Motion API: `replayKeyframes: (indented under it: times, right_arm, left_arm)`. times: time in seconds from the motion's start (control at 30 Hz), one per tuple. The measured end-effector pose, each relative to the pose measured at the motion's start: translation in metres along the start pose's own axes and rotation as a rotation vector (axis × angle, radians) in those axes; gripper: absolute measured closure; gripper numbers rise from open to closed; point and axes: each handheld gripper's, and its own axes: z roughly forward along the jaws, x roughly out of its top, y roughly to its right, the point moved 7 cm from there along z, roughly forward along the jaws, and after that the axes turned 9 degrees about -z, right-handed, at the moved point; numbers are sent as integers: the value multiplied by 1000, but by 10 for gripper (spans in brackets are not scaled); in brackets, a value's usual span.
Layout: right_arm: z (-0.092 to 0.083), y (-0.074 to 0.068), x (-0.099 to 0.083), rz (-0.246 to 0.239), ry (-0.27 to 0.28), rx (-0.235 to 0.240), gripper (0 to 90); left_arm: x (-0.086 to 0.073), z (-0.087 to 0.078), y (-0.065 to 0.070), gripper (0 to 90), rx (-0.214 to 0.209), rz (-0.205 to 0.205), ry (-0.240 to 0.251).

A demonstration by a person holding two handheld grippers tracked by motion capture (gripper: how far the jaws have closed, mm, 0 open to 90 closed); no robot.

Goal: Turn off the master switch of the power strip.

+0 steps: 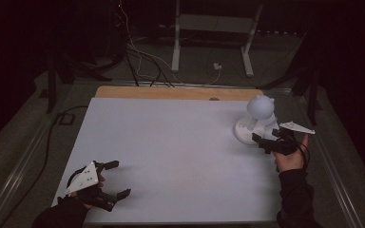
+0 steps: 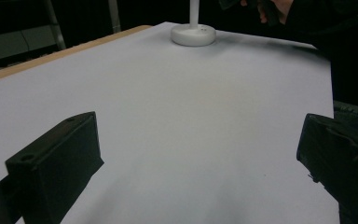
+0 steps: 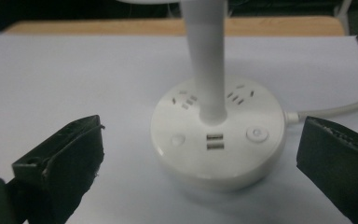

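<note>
A white desk lamp (image 1: 258,110) with a round head stands on its disc base (image 1: 243,131) at the table's far right. Its base (image 3: 216,140) carries sockets, two USB ports and two round buttons, and the stem (image 3: 207,60) rises from the middle. My right gripper (image 1: 261,142) sits just in front of the base, open, its jaws (image 3: 203,140) spread wider than the base and not touching it. My left gripper (image 1: 120,178) rests near the front left corner, open, with nothing between its jaws (image 2: 199,135). The lamp base (image 2: 192,35) lies far off across the sheet.
A white sheet (image 1: 171,152) covers the table, with a wooden strip (image 1: 171,92) along the far edge. The lamp's cable (image 3: 335,111) runs off to the right. A white desk frame (image 1: 209,28) and loose cables (image 1: 142,61) are on the floor behind.
</note>
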Motion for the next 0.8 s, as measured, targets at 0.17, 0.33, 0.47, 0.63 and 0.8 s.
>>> replayKeyframes:
  times: [0.17,0.33,0.47,0.63,0.8]
  right_arm:
    - [-11,-13,3,-29,-67,53,5]
    - [-18,-26,7,-25,-54,113,4]
    - [-22,-41,8,-68,-63,128,4]
    - [-28,-63,7,-110,-48,162,5]
    - [-30,-77,4,-128,-41,180,13]
  left_arm:
    - [0,0,0,2,0,1,-2]
    - [0,0,0,2,0,1,-2]
    - [0,0,0,2,-2,0,0]
    - [0,0,0,2,-2,0,0]
    - [0,-1,0,2,-3,1,1]
